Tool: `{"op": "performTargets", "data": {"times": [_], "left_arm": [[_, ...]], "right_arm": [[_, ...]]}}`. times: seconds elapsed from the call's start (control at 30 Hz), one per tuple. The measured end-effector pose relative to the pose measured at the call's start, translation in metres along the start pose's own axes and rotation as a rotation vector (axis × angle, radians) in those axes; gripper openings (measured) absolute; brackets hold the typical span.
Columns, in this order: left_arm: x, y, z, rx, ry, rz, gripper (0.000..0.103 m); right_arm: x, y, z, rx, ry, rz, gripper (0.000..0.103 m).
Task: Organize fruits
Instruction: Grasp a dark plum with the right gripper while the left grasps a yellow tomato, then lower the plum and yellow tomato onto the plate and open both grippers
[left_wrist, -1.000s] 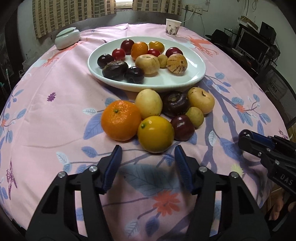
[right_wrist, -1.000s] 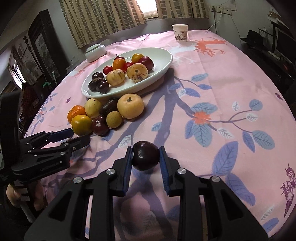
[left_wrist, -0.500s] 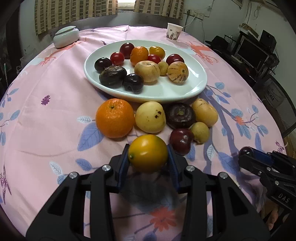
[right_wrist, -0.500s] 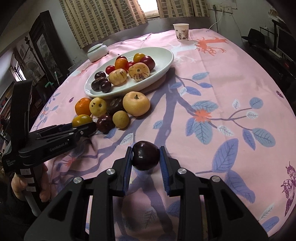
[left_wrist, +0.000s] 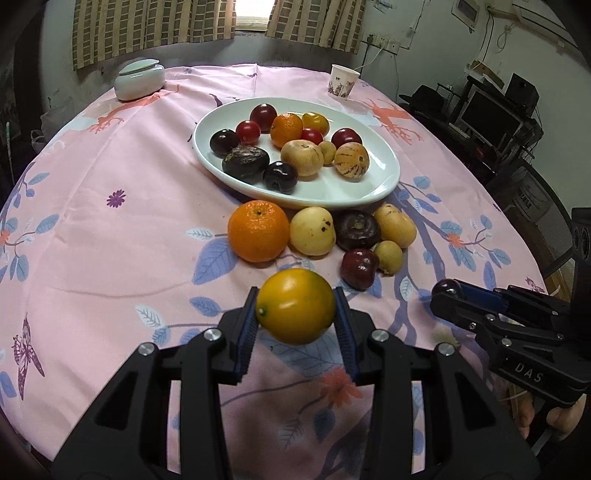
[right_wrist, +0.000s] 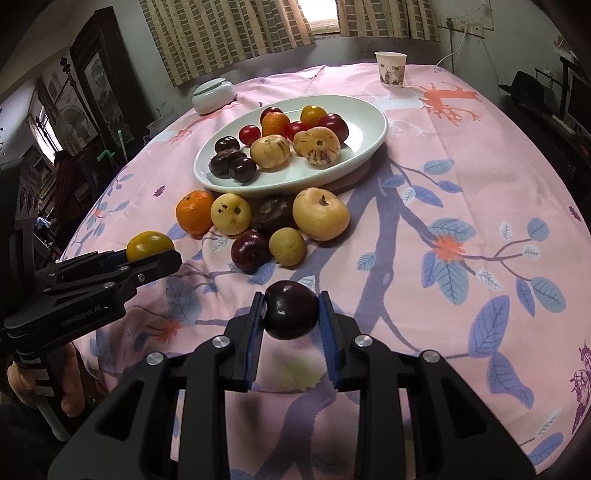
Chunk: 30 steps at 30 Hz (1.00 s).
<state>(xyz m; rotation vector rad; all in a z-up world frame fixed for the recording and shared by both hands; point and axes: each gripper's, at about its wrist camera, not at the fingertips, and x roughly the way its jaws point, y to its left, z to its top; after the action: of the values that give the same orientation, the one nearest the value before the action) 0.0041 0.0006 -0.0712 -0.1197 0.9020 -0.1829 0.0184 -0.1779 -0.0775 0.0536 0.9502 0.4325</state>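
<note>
left gripper (left_wrist: 295, 310) clamped on yellow-orange citrus (left_wrist: 295, 305), held above cloth | right gripper (right_wrist: 291, 312) clamped on dark plum (right_wrist: 291, 309) | advice: carry both to white plate (left_wrist: 384, 184), lower into bare front area, release gently to avoid rolling

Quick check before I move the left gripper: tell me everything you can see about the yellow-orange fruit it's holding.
The yellow-orange fruit is round, smooth and glossy, with a greenish tinge on top and a small pale stem dot on its left side. It sits clamped between the left gripper finger pads, one on each side, and looks lifted clear of the pink tablecloth, nearer the camera than the loose fruits by the white plate.
</note>
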Motion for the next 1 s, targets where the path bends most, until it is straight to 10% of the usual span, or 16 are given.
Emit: {"op": "performTargets", "data": {"times": [0.27, 0.63, 1.0], "left_arm": [[-0.005, 0.011, 0.051, 0.029, -0.038, 0.026, 0.039], [0.071, 0.035, 0.174, 0.026, 0.041, 0.071, 0.039], [0.107, 0.040, 0.191, 0.011, 0.087, 0.063, 0.040]], "right_arm": [[0.002, 0.007, 0.037, -0.040, 0.007, 0.023, 0.030], [0.049, -0.008, 0.177, -0.053, 0.034, -0.004, 0.030], [0.112, -0.027, 0.207, 0.000, 0.083, -0.058, 0.030]]}}
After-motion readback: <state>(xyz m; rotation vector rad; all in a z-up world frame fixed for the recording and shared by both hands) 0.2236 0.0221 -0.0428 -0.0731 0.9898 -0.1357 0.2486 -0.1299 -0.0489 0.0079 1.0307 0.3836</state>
